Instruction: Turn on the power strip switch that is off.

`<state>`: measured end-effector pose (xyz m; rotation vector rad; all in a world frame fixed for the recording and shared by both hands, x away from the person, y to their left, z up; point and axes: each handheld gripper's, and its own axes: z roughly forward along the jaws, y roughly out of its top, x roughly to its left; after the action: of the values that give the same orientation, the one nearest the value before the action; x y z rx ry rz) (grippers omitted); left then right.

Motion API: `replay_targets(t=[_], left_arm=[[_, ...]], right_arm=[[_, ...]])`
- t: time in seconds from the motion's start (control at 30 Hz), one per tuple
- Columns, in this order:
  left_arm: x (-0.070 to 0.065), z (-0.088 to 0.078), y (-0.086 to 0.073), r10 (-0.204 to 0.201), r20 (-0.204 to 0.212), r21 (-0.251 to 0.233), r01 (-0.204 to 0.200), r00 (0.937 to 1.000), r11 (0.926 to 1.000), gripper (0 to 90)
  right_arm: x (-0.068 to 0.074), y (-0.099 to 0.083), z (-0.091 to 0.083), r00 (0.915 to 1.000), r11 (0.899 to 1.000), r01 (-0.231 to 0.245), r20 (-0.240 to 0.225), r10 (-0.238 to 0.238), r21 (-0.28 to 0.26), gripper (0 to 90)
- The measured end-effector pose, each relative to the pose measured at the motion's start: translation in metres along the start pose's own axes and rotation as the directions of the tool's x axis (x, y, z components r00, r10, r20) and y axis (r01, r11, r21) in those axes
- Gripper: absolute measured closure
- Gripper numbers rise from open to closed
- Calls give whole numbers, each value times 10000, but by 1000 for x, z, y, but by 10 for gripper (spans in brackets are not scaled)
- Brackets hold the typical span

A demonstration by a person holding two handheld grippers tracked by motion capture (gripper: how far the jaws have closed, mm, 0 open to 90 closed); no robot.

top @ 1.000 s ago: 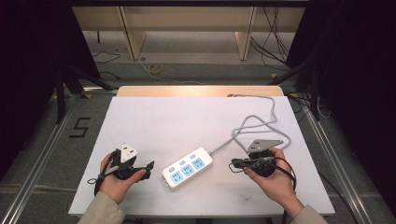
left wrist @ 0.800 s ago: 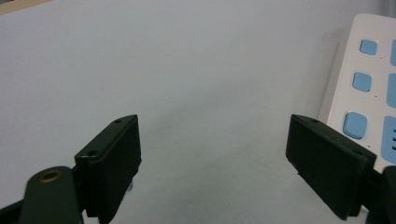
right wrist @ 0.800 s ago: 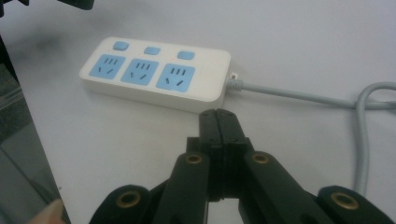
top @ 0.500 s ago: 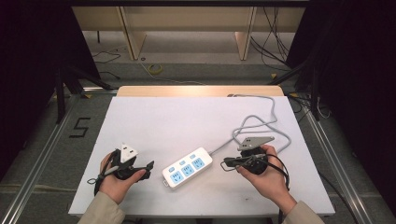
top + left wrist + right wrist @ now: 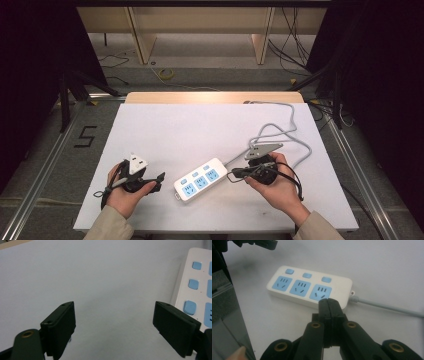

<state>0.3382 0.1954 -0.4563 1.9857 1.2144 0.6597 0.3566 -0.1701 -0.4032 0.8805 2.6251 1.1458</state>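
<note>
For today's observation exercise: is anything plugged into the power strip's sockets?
No: in the right gripper view all three blue sockets of the power strip show empty slots.

The left gripper view's right edge cuts off the power strip (image 5: 197, 287); its grey cable (image 5: 292, 131) runs off the table's far edge.

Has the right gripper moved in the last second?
Yes. The right gripper has slid left, toward the power strip, its shut tips now almost at the strip's cable end.

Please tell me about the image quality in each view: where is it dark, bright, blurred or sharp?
High view: the white table top is evenly lit, surroundings very dark. Left gripper view: soft and hazy, the open black jaws slightly blurred. Right gripper view: the white power strip with blue sockets is fairly sharp; the shut jaws are near and softer.
</note>
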Motion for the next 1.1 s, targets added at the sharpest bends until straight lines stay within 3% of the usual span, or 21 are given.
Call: replay_targets(t=[1.1], left_arm=[[0, 0, 1, 58, 5, 15, -58, 10000, 10000, 181]], right_arm=[[10, 29, 23, 9991, 9979, 327, -290, -311, 564, 900]])
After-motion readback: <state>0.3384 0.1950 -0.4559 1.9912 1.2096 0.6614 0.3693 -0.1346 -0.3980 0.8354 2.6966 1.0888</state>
